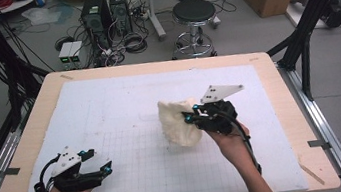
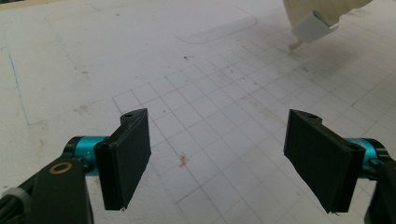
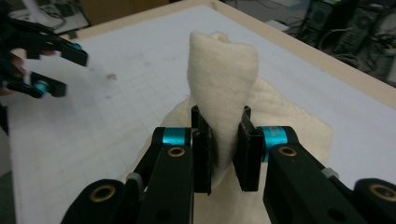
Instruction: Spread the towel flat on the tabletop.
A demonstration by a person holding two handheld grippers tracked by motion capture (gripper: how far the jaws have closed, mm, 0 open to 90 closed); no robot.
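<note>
My right gripper (image 3: 223,154) has its jaws pinching a thin fold of the cloth (image 3: 224,70), which could slip out; my left gripper (image 2: 217,156) gapes empty, cloth far beyond.

I see the cloth (image 1: 178,123) at frame centre on the gridded mat (image 1: 124,102) that covers the counter (image 1: 286,90), right tongs (image 1: 189,117) touching its right side. My left tongs (image 1: 101,162) sit lower left, well apart. A stool (image 1: 193,13) stands behind the counter.

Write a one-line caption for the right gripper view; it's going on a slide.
Right tongs pinch a fold of cream cloth above the gridded white mat.
</note>
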